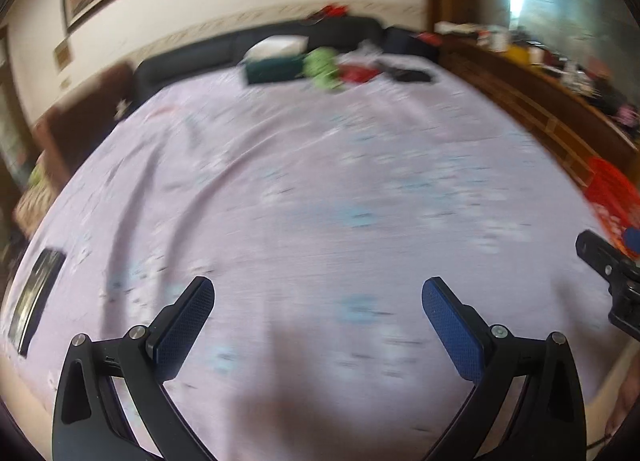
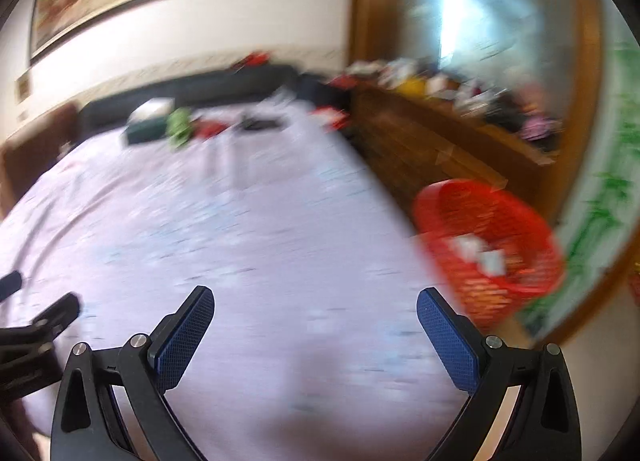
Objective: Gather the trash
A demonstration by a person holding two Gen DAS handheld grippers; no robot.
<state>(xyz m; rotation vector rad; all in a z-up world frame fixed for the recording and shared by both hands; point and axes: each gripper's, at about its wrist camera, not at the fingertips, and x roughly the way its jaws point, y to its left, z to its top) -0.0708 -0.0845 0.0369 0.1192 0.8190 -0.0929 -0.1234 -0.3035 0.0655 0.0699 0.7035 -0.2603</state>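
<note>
Both tongs empty above the bed, basket to the right

The red basket [image 2: 488, 245] (white scraps inside) sat right of the right tongs [image 2: 316, 311], beside the bed [image 2: 240, 221]; left tongs [image 1: 318, 301] also gaped wide, holding nothing. Blurred clutter [image 1: 326, 69] lay far ahead; approaching slowly, one piece at a time, seemed wisest.

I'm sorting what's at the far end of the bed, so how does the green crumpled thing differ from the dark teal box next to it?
The green thing is bright, lumpy and irregular; the teal box is dark, flat-sided and rectangular. The box is wider and has something white on top; the green thing looks bare. The box lies left of the green thing. Both sit on the lilac bedsheet near the dark headboard. Blur hides finer detail.
</note>
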